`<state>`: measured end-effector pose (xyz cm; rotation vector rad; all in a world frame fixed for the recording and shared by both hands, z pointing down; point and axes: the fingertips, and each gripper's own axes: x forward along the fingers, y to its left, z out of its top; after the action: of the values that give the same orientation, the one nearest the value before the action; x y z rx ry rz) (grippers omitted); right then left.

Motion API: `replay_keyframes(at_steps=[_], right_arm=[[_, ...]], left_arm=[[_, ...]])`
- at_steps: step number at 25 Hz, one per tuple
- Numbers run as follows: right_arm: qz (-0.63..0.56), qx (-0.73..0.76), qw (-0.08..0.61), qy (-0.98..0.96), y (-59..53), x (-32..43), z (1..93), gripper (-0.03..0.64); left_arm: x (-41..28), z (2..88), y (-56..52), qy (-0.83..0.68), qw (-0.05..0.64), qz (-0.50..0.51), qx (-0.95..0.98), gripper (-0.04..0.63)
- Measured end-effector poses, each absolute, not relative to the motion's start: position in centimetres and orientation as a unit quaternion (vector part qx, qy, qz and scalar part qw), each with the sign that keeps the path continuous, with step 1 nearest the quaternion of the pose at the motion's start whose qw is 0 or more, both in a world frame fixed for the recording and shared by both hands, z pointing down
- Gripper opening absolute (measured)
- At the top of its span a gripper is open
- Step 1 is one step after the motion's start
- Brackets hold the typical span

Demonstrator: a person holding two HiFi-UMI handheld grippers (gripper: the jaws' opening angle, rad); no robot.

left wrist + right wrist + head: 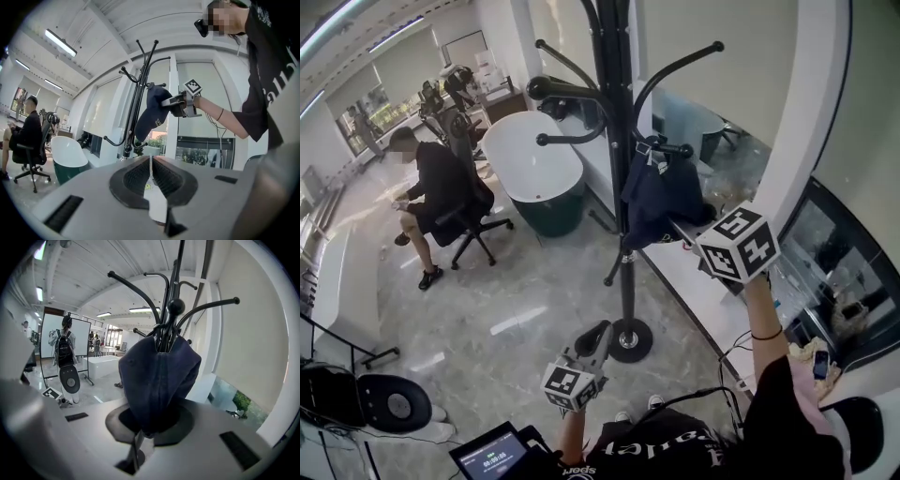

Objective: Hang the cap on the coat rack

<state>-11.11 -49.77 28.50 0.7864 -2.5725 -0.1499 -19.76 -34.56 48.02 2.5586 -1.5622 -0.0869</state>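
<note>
The black coat rack (617, 141) stands in front of me with curved hooks at several heights. A navy cap (661, 197) hangs against the pole by a short hook, its lower edge pinched by my right gripper (689, 231), which is shut on it and raised to my right. In the right gripper view the cap (157, 380) rises from the jaws of the right gripper (143, 430) and drapes in front of the coat rack (171, 310). My left gripper (596, 339) is held low near the rack's base, shut and holding nothing. The left gripper view shows the left gripper (151, 174) below the cap (152, 112).
The rack's round base (630, 339) rests on the marble floor. A white bathtub (534, 169) stands behind the rack. A person sits on an office chair (441, 192) at the left. A white window ledge (694, 291) runs along the right, and a screen (492, 455) is near my feet.
</note>
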Motion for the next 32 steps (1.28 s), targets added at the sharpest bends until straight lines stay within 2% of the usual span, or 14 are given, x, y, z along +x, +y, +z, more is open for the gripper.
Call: replay_keyframes(at_steps=[11,17,21,32], right_arm=[[-0.038,0.262,0.208,-0.941,-51.5,-14.5,29.1,0.031],[-0.022,0.275,0.170,-0.946,-51.1,-13.9,29.2,0.037],[-0.018,0.293,0.156,-0.943,-50.7,-12.6,29.0,0.213],[0.001,0.338,0.101,-0.936,-46.0,-8.9,29.3,0.221]], left_arm=[[-20.5,48.1,-34.3,-0.534,0.071,-0.028,0.842,0.006],[-20.6,47.9,-34.2,-0.532,0.070,-0.027,0.843,0.006],[-20.4,47.9,-33.9,-0.527,0.068,-0.028,0.847,0.006],[-19.0,48.5,-31.1,-0.503,0.074,-0.024,0.861,0.006]])
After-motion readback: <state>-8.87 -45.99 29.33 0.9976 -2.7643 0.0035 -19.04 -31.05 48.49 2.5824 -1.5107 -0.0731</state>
